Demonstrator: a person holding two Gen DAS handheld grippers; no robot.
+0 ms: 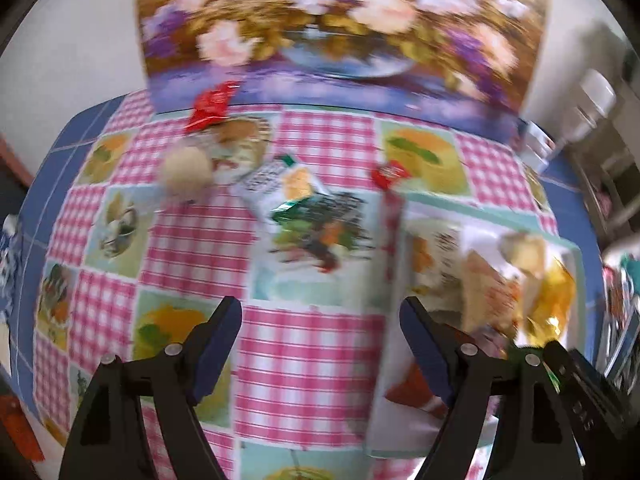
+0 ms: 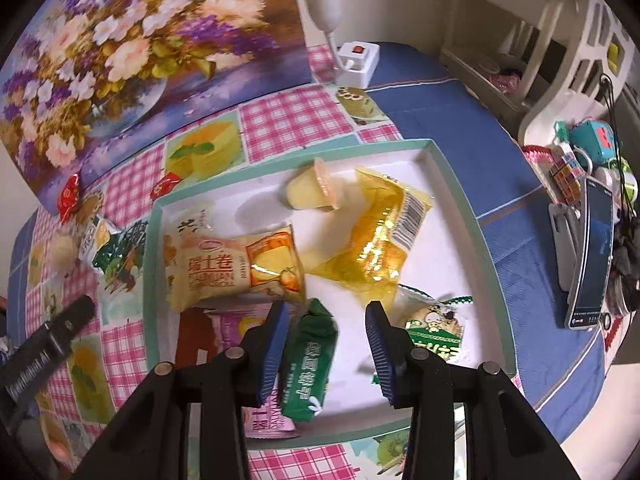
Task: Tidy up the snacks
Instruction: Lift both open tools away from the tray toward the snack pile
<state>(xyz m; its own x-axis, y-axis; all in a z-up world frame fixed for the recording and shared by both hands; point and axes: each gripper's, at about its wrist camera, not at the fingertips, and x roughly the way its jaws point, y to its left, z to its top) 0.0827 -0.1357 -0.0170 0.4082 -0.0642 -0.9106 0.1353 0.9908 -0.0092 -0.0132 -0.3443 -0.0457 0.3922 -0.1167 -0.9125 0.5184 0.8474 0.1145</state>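
Observation:
My left gripper [image 1: 320, 308] hangs open over the checked tablecloth [image 1: 304, 344] with nothing between its fingers. Beyond it lie a white and green packet [image 1: 280, 184], a pale round snack [image 1: 186, 174] and two red candies [image 1: 212, 104] [image 1: 390, 174]; this view is blurred. To its right is the teal-rimmed tray [image 2: 472, 216]. The tray holds a Swiss roll pack [image 2: 236, 268], a jelly cup [image 2: 310, 188], a yellow packet [image 2: 376, 240], a pink pack [image 2: 264, 412] and a cartoon-printed green packet [image 2: 436, 332]. My right gripper [image 2: 328, 354] is open over the tray. A green packet [image 2: 308, 360] lies between its fingers, with a gap at the right pad.
A floral painting [image 2: 120, 52] leans at the back of the table. A white switch box [image 2: 358, 60] stands behind the tray. A phone on a stand [image 2: 592, 252], a puzzle cube [image 2: 566, 178] and toys crowd the right on the blue cloth [image 2: 440, 108].

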